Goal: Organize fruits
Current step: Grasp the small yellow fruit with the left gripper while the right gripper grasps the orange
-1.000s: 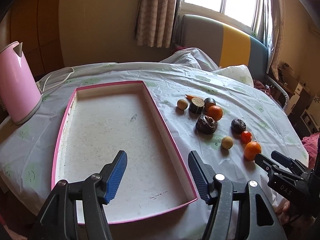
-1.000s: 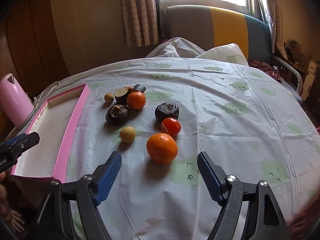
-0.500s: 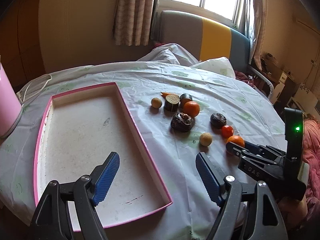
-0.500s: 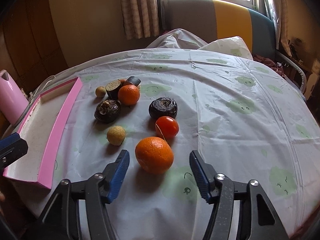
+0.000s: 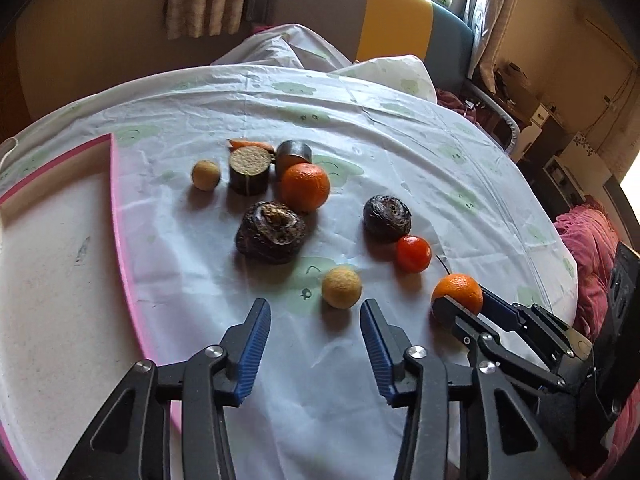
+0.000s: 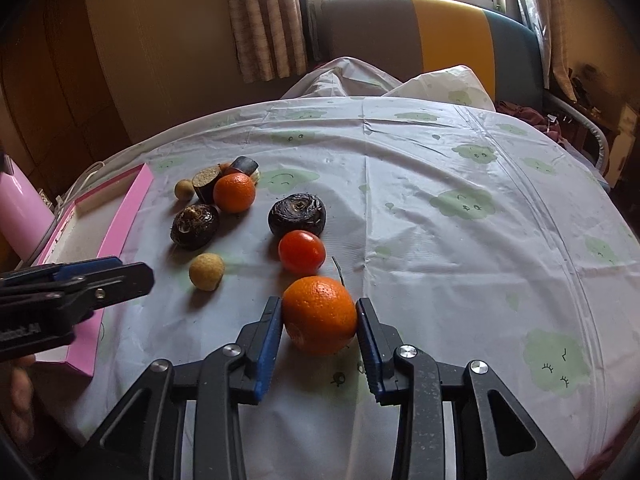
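**A:** What has my right gripper [image 6: 319, 316] got?

**B:** Its two blue pads are pressed against either side of the near orange [image 6: 319, 314], low in the middle of the right wrist frame. The fruit sits on the tablecloth [image 6: 460, 248] between them. In the left wrist frame the same orange [image 5: 458, 291] shows at the right, with the right gripper [image 5: 460, 306] closed round it.

**A:** And my left gripper [image 5: 315, 322]?

**B:** Spread wide with nothing between the pads, at the bottom centre of its own frame. The near yellow ball-shaped fruit [image 5: 342, 286] lies just beyond the right pad, not touched.

**A:** Where are the other pieces?

**B:** In the right wrist frame, a red tomato [image 6: 301, 257] lies just above the orange, and a dark wrinkled fruit [image 6: 297, 214] just above that. Towards the left: another dark wrinkled fruit [image 6: 195, 226], a second orange [image 6: 234, 192], a small yellow ball [image 6: 184, 189], and two dark cut cylinders [image 6: 206, 184] close behind. I cannot tell what those are.

**A:** The tray?

**B:** The pink tray [image 5: 120, 216] runs down the left side of the left wrist frame. No fruit lies on the part I can see.
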`<state>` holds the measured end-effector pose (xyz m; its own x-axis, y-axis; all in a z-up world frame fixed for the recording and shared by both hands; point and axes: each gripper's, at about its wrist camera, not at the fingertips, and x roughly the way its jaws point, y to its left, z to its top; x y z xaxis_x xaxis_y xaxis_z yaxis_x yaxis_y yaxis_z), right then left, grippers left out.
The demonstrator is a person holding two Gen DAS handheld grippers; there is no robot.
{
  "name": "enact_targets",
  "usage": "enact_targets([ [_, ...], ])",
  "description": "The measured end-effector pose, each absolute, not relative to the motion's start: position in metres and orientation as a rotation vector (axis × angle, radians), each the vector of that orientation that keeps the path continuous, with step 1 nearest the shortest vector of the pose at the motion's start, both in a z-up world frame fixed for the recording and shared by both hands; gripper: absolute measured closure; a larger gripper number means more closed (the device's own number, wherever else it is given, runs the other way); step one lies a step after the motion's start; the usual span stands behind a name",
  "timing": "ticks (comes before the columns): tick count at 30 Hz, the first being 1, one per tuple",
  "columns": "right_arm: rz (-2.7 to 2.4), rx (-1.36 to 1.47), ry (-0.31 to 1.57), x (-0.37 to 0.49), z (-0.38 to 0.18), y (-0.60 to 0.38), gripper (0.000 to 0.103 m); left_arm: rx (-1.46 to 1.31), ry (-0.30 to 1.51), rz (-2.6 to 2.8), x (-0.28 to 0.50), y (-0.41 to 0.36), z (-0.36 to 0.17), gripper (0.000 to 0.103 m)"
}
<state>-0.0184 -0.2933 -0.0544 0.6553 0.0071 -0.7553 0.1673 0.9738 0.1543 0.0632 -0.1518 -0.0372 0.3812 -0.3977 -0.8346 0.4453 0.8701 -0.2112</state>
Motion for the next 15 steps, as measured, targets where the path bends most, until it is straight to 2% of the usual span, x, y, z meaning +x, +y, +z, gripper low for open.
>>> enact_targets([
  [6,-0.088,0.224,0.851,-0.019,-0.055,-0.295,0.066,0.059,1.087,-0.556,0.077,-0.175,-0.053,0.065],
  [9,-0.089,0.222,0.852,-0.018,-0.055,-0.294,0.066,0.08,1.074,-0.557,0.081,-0.181,-0.057,0.077],
  [15,-0.09,0.217,0.855,-0.017,-0.056,-0.294,0.066,0.055,1.041,-0.538,0.07,-0.163,-0.05,0.077],
])
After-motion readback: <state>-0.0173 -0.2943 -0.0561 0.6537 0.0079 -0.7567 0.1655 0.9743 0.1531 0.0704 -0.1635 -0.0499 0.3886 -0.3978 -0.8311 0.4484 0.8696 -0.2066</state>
